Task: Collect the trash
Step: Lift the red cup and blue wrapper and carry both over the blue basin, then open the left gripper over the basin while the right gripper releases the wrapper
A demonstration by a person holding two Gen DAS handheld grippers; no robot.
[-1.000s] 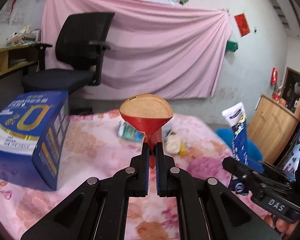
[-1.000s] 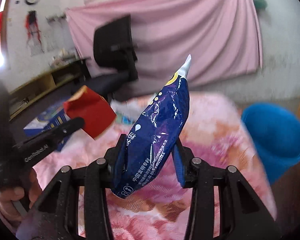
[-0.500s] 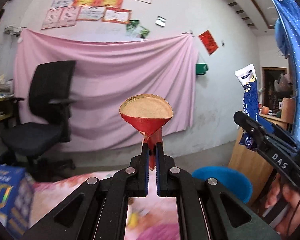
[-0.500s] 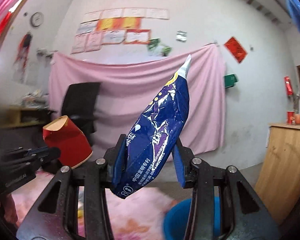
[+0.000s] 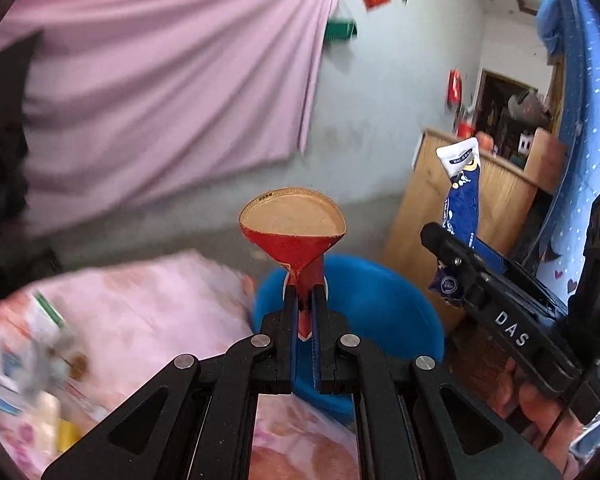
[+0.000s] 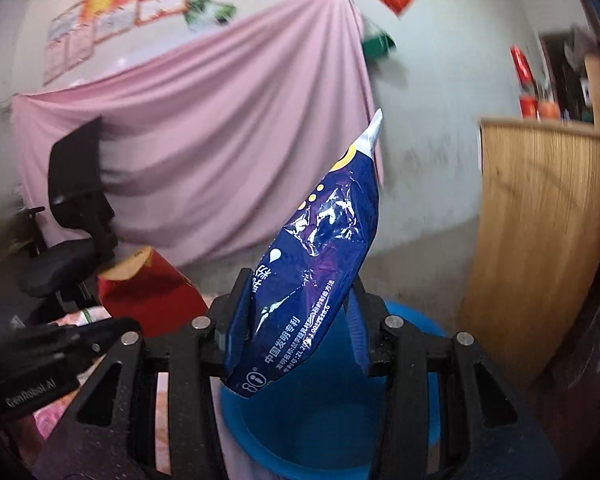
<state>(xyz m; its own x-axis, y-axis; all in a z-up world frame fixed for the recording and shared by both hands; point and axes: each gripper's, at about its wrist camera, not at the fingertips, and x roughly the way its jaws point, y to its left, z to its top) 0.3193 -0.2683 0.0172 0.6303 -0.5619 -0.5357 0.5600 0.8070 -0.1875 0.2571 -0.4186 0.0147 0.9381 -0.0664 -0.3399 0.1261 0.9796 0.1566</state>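
My left gripper [image 5: 305,300] is shut on the flattened base of a red paper cup [image 5: 294,236], whose open mouth points up and away. Behind the cup stands a blue bin [image 5: 376,304], beside the table. My right gripper [image 6: 298,304] is shut on a dark blue snack wrapper [image 6: 320,248] that sticks up between its fingers, held over the blue bin [image 6: 320,420]. In the left wrist view the right gripper [image 5: 452,264] with the wrapper [image 5: 462,208] is at the right. In the right wrist view the red cup [image 6: 148,292] shows at the left.
A table with a pink floral cloth [image 5: 140,312] carries several small packets at its left [image 5: 40,360]. A wooden cabinet [image 6: 540,232] stands right of the bin. A black office chair [image 6: 76,220] and a pink wall drape [image 5: 160,80] lie behind.
Both grippers have swung right and tilted down from the wall toward the blue bin, which now lies just under them. Each keeps its hold on its item.
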